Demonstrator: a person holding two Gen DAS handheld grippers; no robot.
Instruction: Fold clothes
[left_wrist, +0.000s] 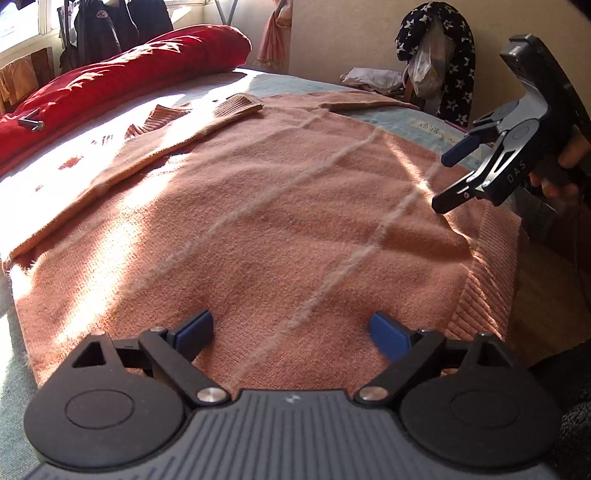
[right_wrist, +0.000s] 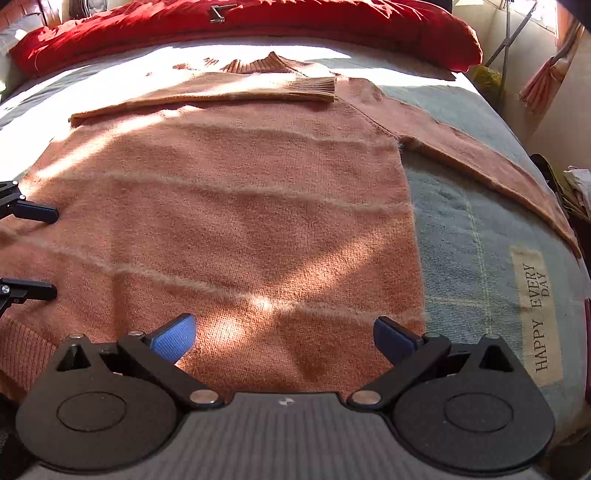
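On the bed (right_wrist: 480, 236) lies a peach sweater (right_wrist: 229, 221), one sleeve folded across its chest. Left gripper (left_wrist: 291, 332) and right gripper (right_wrist: 284, 338) hover above it, jaws apart, empty.

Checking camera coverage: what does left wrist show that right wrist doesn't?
Left wrist only: the star-patterned dark scarf hanging by the wall, dark jackets at the window, and the whole right tool, open, in a hand.

Right wrist only: the unfolded sweater sleeve lying out on the pale blue bedcover, whose printed label is readable here, and the left tool seen from outside, open.

Both: the salmon knit sweater with pale stripes, one sleeve folded across it, and the red duvet.
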